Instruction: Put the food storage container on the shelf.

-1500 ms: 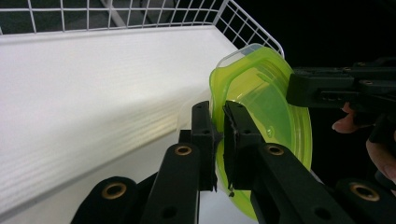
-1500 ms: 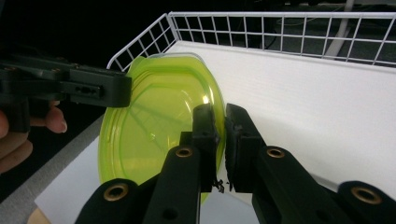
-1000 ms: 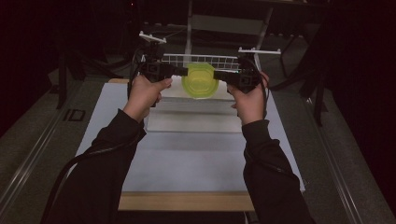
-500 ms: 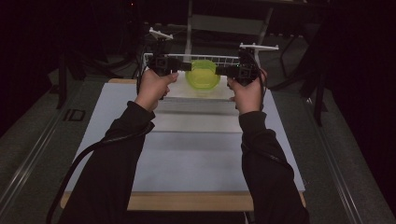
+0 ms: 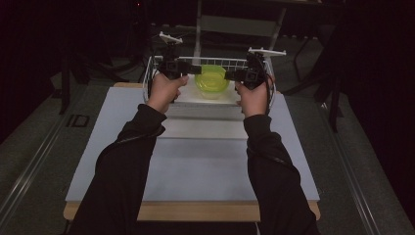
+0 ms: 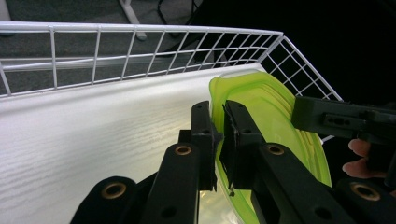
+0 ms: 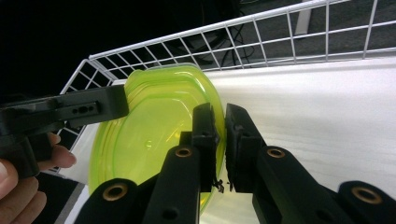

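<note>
At the far end of the tabletop [image 5: 122,142], a yellow-green bowl [image 5: 212,80] is held between two grippers over the white floor of a wire basket [image 5: 205,61]. The left gripper [image 5: 192,69] comes in from the left and the right gripper [image 5: 230,75] from the right, each gripped by a hand, the left hand [image 5: 164,89] and the right hand [image 5: 253,96], with dark sleeves running back toward the near edge. In the left gripper view, the left gripper [image 6: 217,135] has its jaws pinched on the thin rim of the bowl [image 6: 280,121], one jaw on the outside and one on the inside, with the white basket grid [image 6: 140,42] standing beyond it and the other gripper's black jaw reaching to the opposite side of the bowl. In the right gripper view, the right gripper [image 7: 219,135] likewise has its jaws closed on the bowl [image 7: 154,126] at its rim, the translucent wall caught between them. There the basket [image 7: 261,37] wall runs along the far side, and the left gripper's black jaw lies against the bowl's opposite rim, with fingers [image 7: 58,158] showing beneath it. The bowl shows no contents.
</note>
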`<state>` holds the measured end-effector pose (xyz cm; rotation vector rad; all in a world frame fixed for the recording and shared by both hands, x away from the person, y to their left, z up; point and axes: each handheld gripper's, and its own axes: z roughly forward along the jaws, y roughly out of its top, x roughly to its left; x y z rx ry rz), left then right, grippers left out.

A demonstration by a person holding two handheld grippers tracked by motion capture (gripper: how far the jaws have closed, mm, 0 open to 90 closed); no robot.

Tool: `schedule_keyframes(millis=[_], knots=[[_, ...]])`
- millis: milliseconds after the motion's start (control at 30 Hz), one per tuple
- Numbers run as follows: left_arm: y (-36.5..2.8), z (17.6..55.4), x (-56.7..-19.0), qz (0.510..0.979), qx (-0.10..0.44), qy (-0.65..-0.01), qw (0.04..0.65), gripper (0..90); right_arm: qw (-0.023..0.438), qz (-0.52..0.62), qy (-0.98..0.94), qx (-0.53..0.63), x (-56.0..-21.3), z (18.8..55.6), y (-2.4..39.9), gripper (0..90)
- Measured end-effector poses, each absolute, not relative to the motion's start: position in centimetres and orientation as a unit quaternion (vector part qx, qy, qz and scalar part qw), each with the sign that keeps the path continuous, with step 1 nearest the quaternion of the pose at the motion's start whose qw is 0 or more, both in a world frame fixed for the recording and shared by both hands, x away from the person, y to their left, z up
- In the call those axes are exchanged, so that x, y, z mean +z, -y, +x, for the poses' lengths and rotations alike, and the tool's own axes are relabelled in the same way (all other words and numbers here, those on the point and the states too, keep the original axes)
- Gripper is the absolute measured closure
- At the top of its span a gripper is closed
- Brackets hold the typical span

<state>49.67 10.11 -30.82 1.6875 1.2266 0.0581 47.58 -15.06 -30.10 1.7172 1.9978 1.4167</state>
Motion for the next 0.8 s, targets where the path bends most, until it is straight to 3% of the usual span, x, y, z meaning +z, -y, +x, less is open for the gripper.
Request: schedule_keyframes(millis=[400,467,800], knots=[[-9.7,49.9,-31.8,0.707,0.063,-0.488,0.509,80.6,0.079,0.584,-0.666,0.456,-30.4,48.2,14.7,79.0],[-9.7,50.0,-31.9,0.710,0.064,-0.482,0.509,79.8,0.076,0.585,-0.664,0.460,-30.4,48.3,14.7,74.1],[-10.8,49.0,-30.8,0.705,0.093,-0.471,0.522,61.6,0.101,0.553,-0.684,0.465,-29.4,47.9,14.8,58.6]])
